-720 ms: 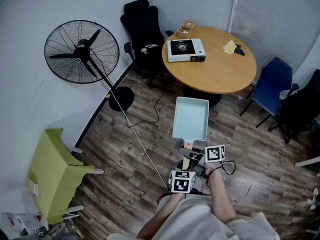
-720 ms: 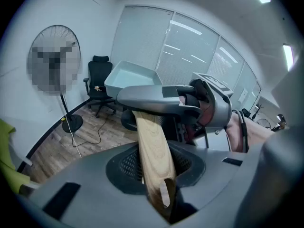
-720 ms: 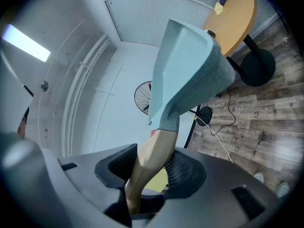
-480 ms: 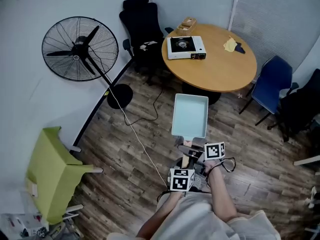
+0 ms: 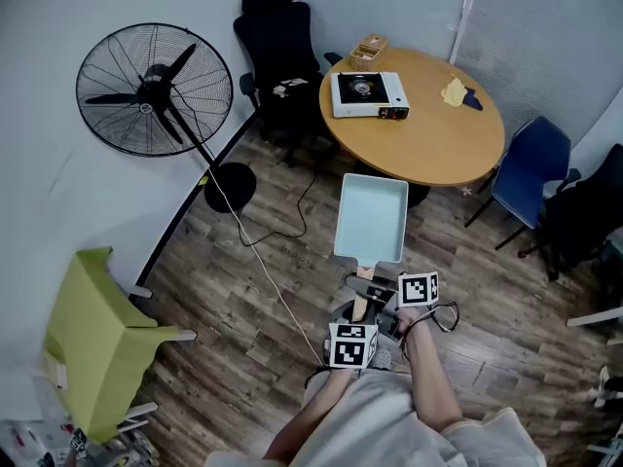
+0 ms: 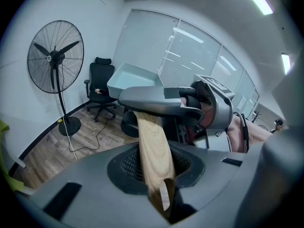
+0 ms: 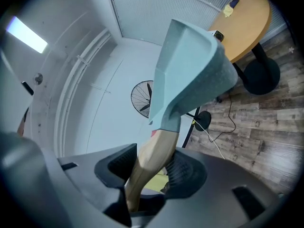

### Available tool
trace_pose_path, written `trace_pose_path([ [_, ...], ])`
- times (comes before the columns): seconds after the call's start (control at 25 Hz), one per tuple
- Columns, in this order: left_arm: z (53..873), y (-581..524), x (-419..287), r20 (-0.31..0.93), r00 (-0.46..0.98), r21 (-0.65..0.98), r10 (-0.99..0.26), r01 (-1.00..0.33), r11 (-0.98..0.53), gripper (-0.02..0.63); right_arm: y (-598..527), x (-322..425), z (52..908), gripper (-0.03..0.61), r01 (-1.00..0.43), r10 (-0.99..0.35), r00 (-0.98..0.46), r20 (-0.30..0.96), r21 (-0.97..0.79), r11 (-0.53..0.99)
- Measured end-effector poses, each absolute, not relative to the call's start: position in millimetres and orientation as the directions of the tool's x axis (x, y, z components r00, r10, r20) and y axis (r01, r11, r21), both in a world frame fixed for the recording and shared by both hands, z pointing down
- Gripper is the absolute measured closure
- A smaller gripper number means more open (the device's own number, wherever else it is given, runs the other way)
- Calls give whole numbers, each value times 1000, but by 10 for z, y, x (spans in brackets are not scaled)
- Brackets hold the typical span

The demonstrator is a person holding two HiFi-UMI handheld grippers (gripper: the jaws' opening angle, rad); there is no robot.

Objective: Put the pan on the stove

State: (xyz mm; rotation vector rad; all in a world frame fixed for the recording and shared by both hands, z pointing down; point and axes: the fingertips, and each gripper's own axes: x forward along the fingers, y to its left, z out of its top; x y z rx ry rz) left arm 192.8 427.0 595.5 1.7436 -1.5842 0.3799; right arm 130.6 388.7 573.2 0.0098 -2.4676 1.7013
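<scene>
The pan [image 5: 371,219], pale blue and rectangular, hangs level in the air above the wood floor [image 5: 243,309], just short of the round bench [image 5: 438,139] and well apart from the stove [image 5: 368,95], which sits on the bench's far left part. Both tools grip the pan's wooden handle [image 6: 153,146]: the left tool [image 6: 153,175] has its jaws pressed on the handle's end, and the right tool [image 7: 151,172] clamps it from the side, closer to the pan body. Beside the stove lie a small box [image 5: 367,49] and a yellow cloth [image 5: 454,91]. A fan [image 5: 154,90] stands at the left wall, a black chair [image 5: 277,52] behind the bench, a blue chair [image 5: 531,163] to its right.
</scene>
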Motion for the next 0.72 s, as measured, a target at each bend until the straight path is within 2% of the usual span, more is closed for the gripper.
trace_pose_path([
  [0.16,5936,4162,1742,644,180,290,-744,-957,20,520,3769,1162,5749,390,-93,43,-992,116,-931,353],
  [0.36,5919,4075,1561,640,174,258,-748,-966,-4,522,3664,946,5591,387,-23,32,-999,39,-916,401],
  [0.72,5980,3819,1399,642,189,275,-743,-962,-8,522,3407,815,5729,387,-64,12,-997,73,-927,370],
])
